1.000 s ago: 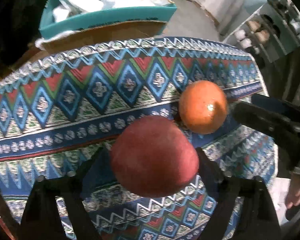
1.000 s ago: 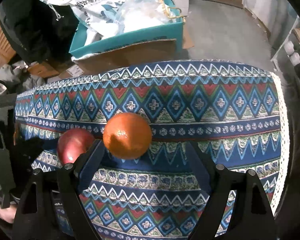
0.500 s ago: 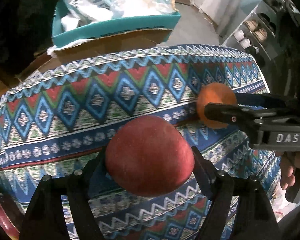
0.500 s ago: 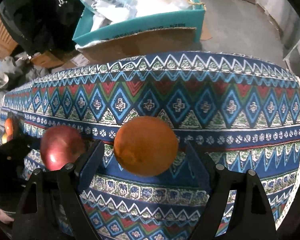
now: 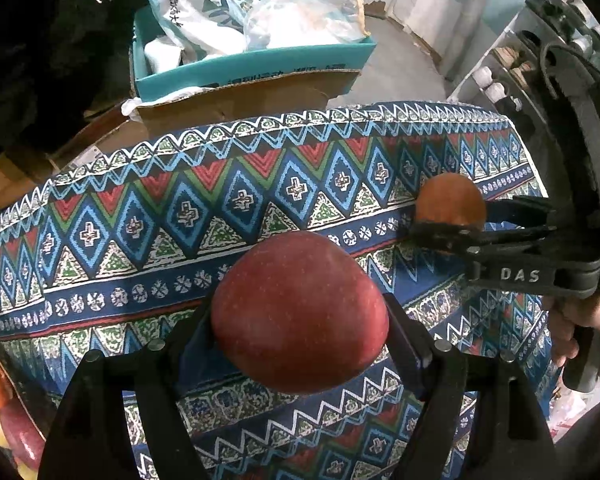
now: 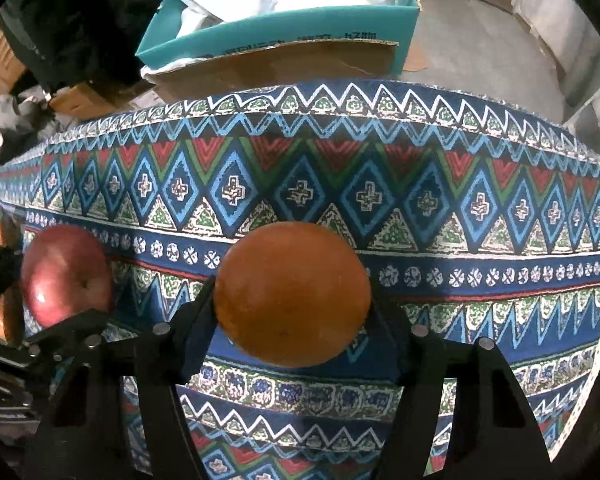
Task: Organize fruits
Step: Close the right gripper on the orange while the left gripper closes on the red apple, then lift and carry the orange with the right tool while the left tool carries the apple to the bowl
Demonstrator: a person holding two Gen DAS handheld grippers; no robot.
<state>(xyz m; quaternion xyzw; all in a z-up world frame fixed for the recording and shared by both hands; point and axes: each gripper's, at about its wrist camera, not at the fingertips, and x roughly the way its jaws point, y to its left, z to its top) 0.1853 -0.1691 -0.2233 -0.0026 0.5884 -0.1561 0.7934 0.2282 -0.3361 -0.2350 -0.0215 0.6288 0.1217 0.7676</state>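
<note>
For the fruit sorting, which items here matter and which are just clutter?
Job items:
round red apple, in the left gripper
round orange, right gripper jaws closing around it

Lying about:
patterned woven tablecloth
teal cardboard box
white printed bags

The right gripper (image 5: 452, 222) carries white letters "DAS" on its black body. Print on the teal box (image 5: 260, 70) and the white bag (image 5: 192, 8) is too blurred to read.

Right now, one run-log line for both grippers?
left gripper: shut on apple | right gripper: closing on orange | surface: patterned cloth
</note>
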